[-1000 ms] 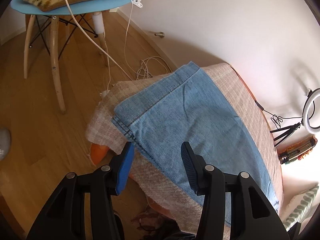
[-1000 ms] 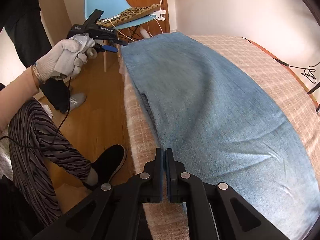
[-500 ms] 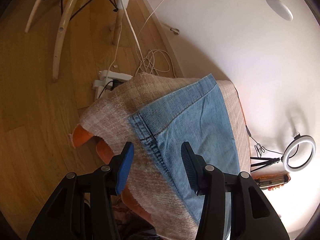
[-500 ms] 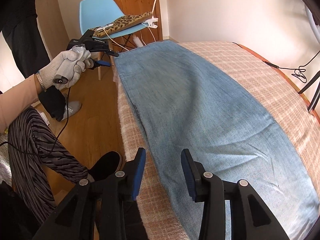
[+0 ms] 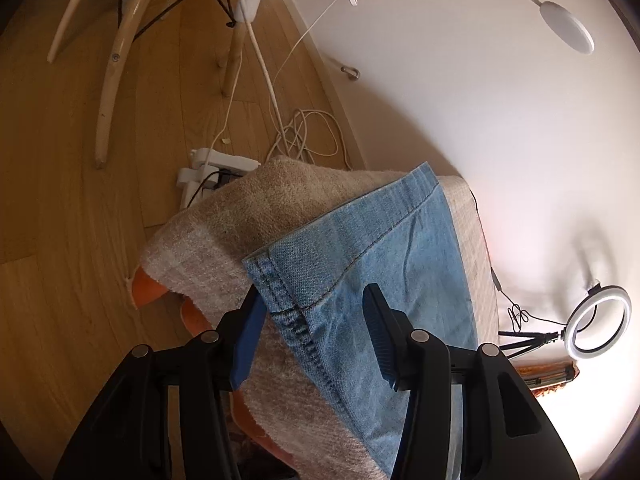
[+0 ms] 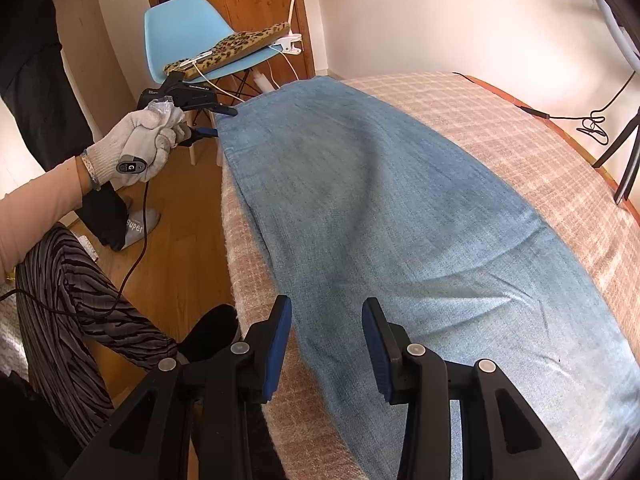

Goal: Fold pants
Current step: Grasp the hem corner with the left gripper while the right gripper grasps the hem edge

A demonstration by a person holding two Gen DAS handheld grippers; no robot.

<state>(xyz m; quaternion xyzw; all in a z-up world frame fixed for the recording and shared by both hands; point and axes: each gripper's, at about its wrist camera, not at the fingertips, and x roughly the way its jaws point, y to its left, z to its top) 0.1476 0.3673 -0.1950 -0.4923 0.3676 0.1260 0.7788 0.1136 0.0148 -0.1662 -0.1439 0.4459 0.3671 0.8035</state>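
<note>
Pants (image 6: 384, 216) lie flat as one long denim strip on the checked blanket (image 6: 520, 132), running from the right gripper (image 6: 326, 344) away to the far end where the left gripper (image 6: 216, 120) sits at the hem. Right jaws were shut a second ago; now they stand partway apart over the near edge of the denim, pads clear of the cloth, nothing pinched. So that end looks released, or not yet re-gripped.

Left wrist view: left gripper (image 5: 312, 340) has dropped closer to the hem corner (image 5: 272, 276), and the doubled stitched edge now sits between its jaws, nearer the left pad. Jaws half open, not pressing.

Likely meaning: the lengthwise fold is laid down and both hands are lining up for the end-to-end fold. Grip on both ends not yet made.

Beyond the hem: blue chair (image 6: 188, 36), cables and power strip (image 5: 216, 168) on the wood floor.
</note>
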